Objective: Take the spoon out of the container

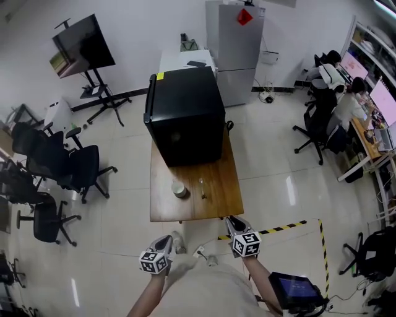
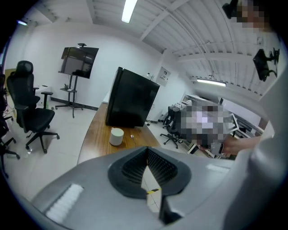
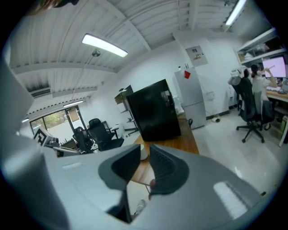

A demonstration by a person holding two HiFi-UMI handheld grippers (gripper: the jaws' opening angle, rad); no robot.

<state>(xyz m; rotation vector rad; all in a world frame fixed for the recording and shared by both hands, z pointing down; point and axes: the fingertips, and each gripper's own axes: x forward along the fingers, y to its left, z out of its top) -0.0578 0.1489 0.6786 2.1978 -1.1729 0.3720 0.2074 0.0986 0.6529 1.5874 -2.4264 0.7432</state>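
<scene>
1. Head view: locate spoon (image 1: 202, 187) lying on table (image 1: 218, 199), just right of container (image 1: 179, 189), lower centre.
2. Confirm left gripper (image 1: 167, 240) clenched and empty, right gripper (image 1: 231, 221) barely parted, empty.
3. Withdraw level; avoid nudging container.

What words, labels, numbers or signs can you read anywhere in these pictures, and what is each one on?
No text is legible in any view.
Red diamond tag on the grey refrigerator: too small to read.
Yellow sticker on the black cabinet: too small to read.
Wall notice: blurred.
Desk monitor: washed out, unreadable.
Marker cubes: square patterns only, no letters.
</scene>
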